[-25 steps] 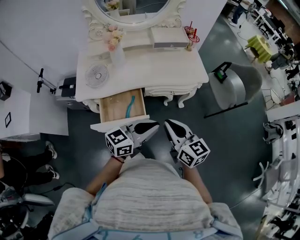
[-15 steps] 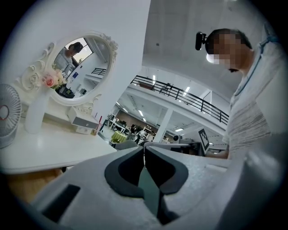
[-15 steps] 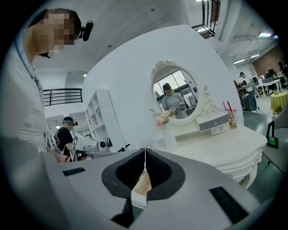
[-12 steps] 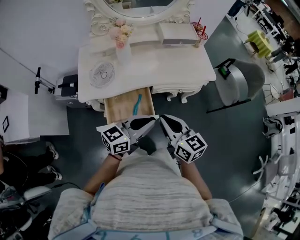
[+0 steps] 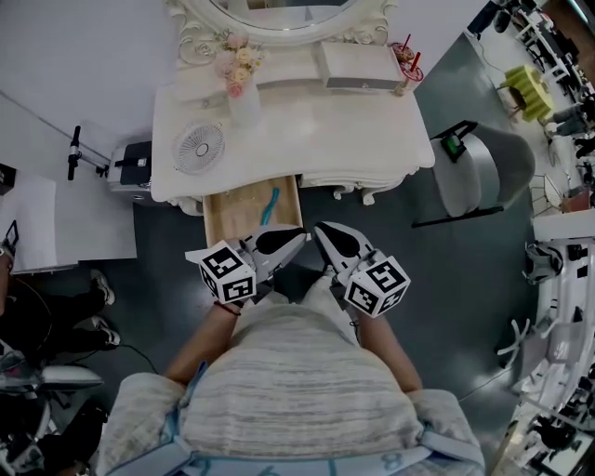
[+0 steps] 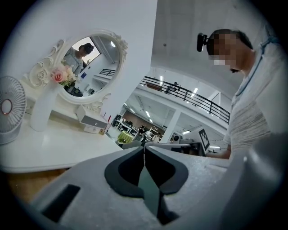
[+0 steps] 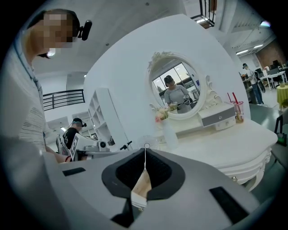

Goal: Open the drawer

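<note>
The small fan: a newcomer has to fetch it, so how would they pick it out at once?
Find the white dressing table under the oval mirror. On its top, toward the left end above the open drawer, stands the fan, left of the vase of pink flowers. It is the only thing there with a round spoked grille.

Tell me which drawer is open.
The pulled-out front drawer, with its wood floor and a blue item showing. The small grey-fronted drawer by the mirror is shut.
</note>
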The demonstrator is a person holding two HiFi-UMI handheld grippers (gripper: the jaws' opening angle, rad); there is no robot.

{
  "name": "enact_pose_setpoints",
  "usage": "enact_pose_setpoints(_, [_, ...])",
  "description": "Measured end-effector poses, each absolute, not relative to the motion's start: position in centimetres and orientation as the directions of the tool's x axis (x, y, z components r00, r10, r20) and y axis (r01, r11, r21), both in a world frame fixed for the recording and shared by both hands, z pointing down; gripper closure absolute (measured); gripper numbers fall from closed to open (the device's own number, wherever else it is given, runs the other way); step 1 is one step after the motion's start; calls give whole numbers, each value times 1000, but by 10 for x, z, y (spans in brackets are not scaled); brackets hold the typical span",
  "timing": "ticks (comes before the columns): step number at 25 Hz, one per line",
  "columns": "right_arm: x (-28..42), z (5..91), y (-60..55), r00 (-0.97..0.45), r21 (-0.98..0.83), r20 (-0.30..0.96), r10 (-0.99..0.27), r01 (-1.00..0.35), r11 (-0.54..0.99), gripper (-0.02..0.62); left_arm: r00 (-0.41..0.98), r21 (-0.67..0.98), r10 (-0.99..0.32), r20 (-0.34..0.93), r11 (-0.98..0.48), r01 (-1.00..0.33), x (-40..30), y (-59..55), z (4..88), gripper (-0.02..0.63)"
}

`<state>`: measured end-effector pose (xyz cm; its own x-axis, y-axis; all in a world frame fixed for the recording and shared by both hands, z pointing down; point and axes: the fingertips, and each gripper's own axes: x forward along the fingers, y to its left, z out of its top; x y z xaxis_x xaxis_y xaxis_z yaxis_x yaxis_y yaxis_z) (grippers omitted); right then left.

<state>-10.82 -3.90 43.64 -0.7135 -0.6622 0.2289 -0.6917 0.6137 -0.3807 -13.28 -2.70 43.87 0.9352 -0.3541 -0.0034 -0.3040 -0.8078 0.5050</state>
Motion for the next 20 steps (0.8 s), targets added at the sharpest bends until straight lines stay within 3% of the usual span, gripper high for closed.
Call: enact_pose_setpoints(20, [16, 476, -111, -752, -378, 306, -584, -659, 651, 584, 912, 520, -406, 61, -767, -376, -9, -86, 462, 592])
